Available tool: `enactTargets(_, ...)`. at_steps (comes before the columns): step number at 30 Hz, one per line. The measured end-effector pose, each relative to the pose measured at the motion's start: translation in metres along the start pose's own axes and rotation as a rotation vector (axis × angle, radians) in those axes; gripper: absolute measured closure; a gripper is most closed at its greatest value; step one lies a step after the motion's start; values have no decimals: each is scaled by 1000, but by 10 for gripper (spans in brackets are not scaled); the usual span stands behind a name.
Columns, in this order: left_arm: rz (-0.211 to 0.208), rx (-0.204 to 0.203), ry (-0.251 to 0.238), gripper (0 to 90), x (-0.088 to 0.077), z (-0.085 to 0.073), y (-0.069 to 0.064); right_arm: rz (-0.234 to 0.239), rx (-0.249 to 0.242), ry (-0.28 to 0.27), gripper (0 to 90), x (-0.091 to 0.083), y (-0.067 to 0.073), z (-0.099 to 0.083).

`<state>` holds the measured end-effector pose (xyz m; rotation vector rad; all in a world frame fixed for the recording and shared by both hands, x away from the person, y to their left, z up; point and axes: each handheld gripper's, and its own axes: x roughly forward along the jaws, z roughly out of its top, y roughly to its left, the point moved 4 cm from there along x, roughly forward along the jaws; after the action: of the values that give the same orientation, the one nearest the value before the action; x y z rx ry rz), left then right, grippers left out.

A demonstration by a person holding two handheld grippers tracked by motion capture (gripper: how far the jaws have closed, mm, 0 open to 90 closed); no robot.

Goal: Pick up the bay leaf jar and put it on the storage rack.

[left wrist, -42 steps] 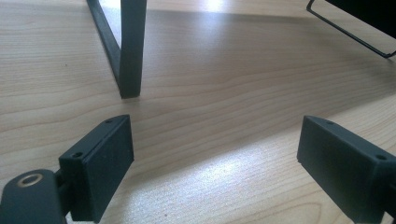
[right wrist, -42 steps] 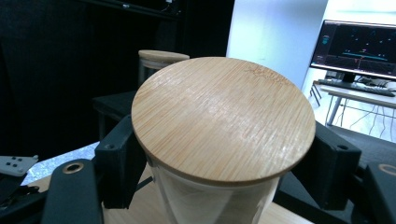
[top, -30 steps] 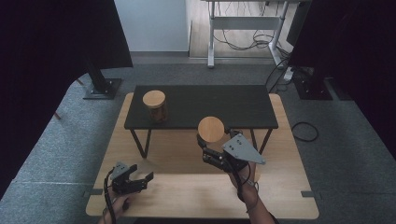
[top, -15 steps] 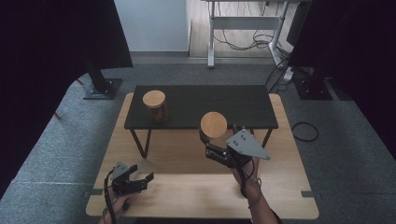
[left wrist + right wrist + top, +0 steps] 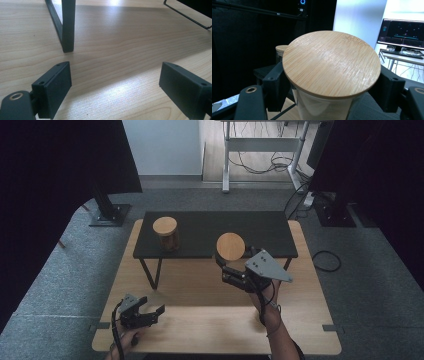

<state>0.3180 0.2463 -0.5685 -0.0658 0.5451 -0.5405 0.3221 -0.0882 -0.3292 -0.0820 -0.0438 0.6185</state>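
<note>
Bamboo-lidded jar (image 5: 329, 75) is pinched in the right gripper (image 5: 227, 270); keep it upright, setting it squarely on the shelf (image 5: 260, 227) ahead.

I can read no text, label, brand or number anywhere. The bamboo lid (image 5: 331, 63) between my right jaws bears only a faint mark near its far edge, too blurred to read. The monitor (image 5: 403, 33) far off to the right shows lit lines, too small to make out.
</note>
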Motion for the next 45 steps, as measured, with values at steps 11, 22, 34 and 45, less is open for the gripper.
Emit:
enactTargets(11,0,-3,-1,101,0,0,0,-7,-10,22,253,13,-4,1)
enactTargets(22,0,-7,1,101,0,0,1,-28,-4,33,253,25,-15,-2)
enactTargets(34,1,-2,6,101,2,0,-1,-48,-4,52,253,35,-23,-6)
enactTargets(45,-3,1,8,100,2,0,-1,-59,-1,66,253,44,-27,-11)
